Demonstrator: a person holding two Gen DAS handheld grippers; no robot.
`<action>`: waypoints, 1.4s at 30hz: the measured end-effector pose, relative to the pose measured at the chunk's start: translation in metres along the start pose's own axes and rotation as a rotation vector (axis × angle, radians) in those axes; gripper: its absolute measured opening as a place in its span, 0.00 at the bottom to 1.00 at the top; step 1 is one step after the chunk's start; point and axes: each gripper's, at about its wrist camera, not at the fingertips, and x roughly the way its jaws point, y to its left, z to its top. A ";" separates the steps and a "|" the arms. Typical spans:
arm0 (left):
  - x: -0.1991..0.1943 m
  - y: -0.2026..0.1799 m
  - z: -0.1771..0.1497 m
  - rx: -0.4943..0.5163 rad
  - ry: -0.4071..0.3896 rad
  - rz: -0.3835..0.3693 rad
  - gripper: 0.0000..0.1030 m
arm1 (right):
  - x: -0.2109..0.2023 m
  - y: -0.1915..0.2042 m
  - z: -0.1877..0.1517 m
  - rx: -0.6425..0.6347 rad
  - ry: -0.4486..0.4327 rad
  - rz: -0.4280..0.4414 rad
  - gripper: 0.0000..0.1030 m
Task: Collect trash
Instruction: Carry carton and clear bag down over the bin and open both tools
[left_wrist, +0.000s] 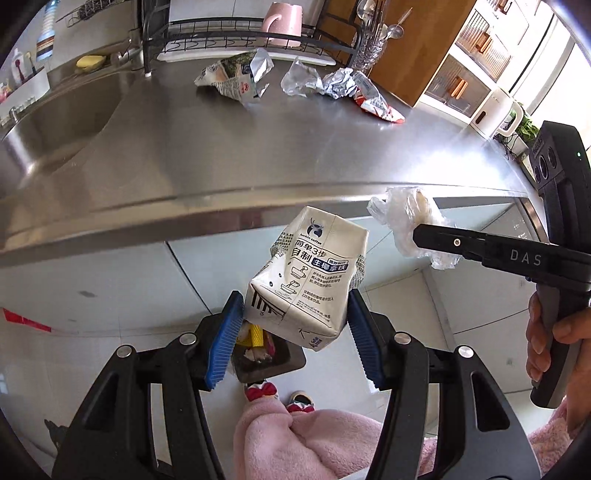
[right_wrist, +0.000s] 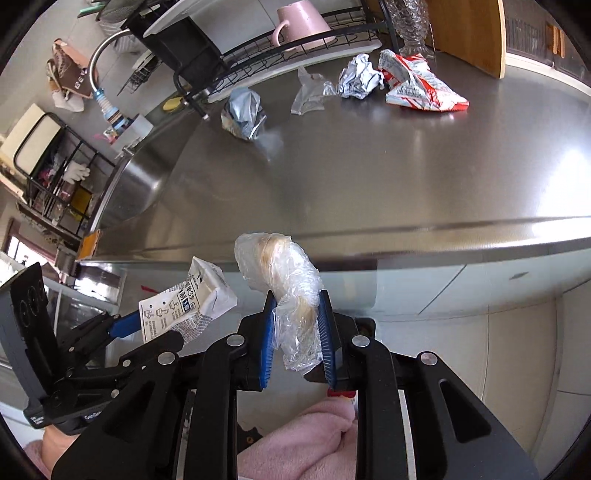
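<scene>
Below counter edge, left gripper (left_wrist: 295, 325) clamps carton (left_wrist: 306, 280) by its corner, right gripper (right_wrist: 297, 332) pinches wrap (right_wrist: 291, 295); bin (left_wrist: 269, 358) at 6 o'clock. Carton may pivot out.

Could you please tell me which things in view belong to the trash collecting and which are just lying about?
Part of the job:
- carton, in the left gripper
- plastic wrap, in the right gripper
- red-and-white wrapper
- foil ball
- silver bag
- clear wrapper

Just lying about:
- pink mug
- dish rack
- kettle
- cutting board
</scene>
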 end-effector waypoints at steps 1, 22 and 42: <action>0.002 0.000 -0.008 -0.008 0.010 0.003 0.53 | 0.003 -0.001 -0.008 0.003 0.015 0.001 0.22; 0.143 0.050 -0.106 -0.173 0.230 0.062 0.53 | 0.145 -0.042 -0.093 0.085 0.252 -0.064 0.22; 0.265 0.086 -0.125 -0.202 0.340 0.057 0.53 | 0.275 -0.077 -0.098 0.241 0.347 -0.073 0.25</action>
